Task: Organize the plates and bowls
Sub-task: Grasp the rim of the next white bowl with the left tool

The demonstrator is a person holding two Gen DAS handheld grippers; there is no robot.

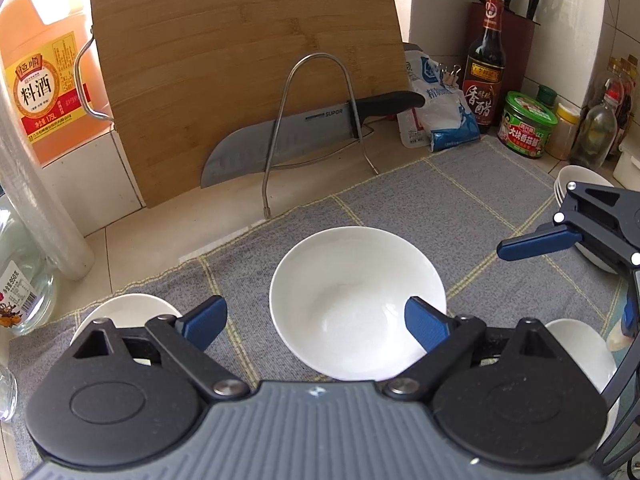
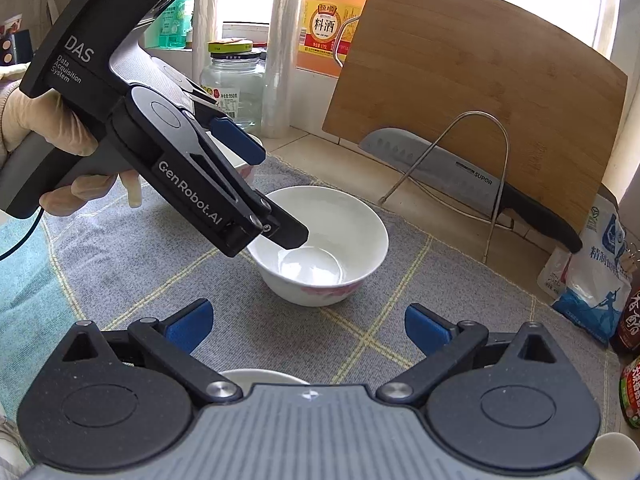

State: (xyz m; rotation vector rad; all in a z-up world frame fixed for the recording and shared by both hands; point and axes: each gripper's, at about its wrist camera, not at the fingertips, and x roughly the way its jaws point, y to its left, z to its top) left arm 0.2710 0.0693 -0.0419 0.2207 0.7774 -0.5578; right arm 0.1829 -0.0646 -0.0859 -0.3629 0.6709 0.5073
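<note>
Currently: bowl (image 1: 357,300) upright on mat (image 1: 480,208), directly ahead of left gripper (image 1: 316,320), jaws apart, one finger over its rim; right gripper (image 2: 306,330) apart, farther.

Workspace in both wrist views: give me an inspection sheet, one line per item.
Surface: grey checked cloth over a pale tiled counter.
Job's things: white bowl upright at mid-cloth; stacked white bowls at far right; further white dishes beside the near edge.
Clutter: cutting board leaning on the wall, knife in a wire rack, cooking wine jug, vinegar bottle, salt bag, jars.
Grippers: left hand-held gripper open, one finger over the bowl's rim; right hand-held gripper open, nothing held.
Cables: black cable below the gloved hand.
Surroundings: window behind, knife block in corner.
</note>
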